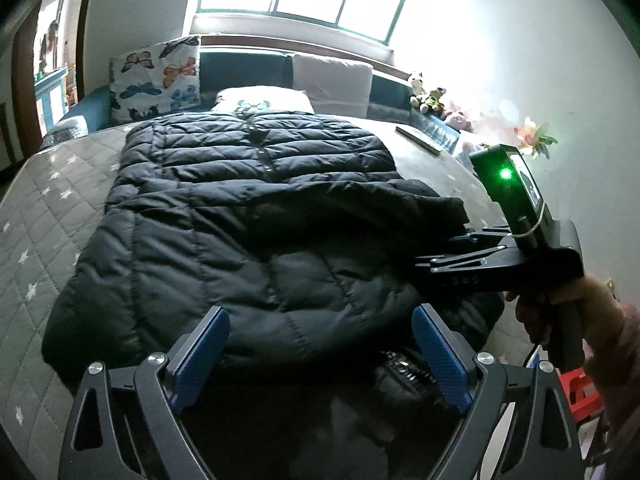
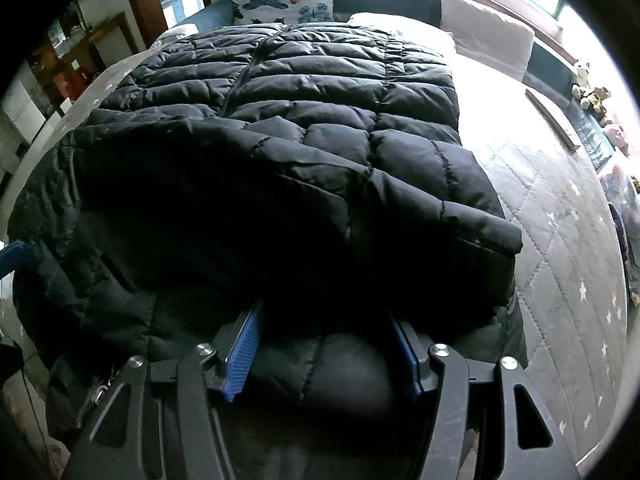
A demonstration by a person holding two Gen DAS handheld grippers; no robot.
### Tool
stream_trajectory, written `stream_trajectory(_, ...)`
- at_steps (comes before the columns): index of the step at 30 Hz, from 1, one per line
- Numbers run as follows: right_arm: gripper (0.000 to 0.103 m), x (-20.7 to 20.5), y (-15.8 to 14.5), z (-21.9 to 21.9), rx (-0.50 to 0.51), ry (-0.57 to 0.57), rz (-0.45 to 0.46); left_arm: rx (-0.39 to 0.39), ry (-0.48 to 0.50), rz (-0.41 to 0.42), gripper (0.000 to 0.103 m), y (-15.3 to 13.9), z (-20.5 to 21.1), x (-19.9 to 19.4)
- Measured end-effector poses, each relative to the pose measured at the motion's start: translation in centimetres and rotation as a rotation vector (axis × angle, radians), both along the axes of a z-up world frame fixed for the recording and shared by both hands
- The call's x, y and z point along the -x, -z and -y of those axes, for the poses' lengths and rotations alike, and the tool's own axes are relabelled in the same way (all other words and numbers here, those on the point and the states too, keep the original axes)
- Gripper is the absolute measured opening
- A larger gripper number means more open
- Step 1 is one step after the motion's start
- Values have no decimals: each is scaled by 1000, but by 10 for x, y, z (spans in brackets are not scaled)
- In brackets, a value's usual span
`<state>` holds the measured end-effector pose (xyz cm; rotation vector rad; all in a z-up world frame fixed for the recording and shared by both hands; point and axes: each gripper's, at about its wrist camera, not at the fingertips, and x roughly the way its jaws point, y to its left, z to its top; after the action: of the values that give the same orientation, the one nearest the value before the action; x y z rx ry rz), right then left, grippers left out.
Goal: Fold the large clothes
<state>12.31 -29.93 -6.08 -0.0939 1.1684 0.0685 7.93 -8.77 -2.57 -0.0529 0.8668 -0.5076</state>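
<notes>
One black puffer jacket (image 1: pixel 248 216) on the bed (image 1: pixel 36 216), two claws at its near hem.

Left wrist view: left claw (image 1: pixel 320 356) gapes open over the hem; no readable writing. Right wrist view: right claw (image 2: pixel 324 344) stands parted around a jacket fold, fingertips hidden beneath it.

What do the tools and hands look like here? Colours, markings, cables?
Both tools: black linkage frames, silver pivot bolts, ribbed blue pads. The right tool carries a black box with a green LED, a pistol grip and a black cable. The right hand is bare, pink sleeve.
</notes>
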Motion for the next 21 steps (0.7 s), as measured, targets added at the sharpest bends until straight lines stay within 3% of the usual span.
stream_trajectory(21, 66, -1, -1, -4, 28, 30, -14, 36, -22, -17, 98, -5, -16, 4)
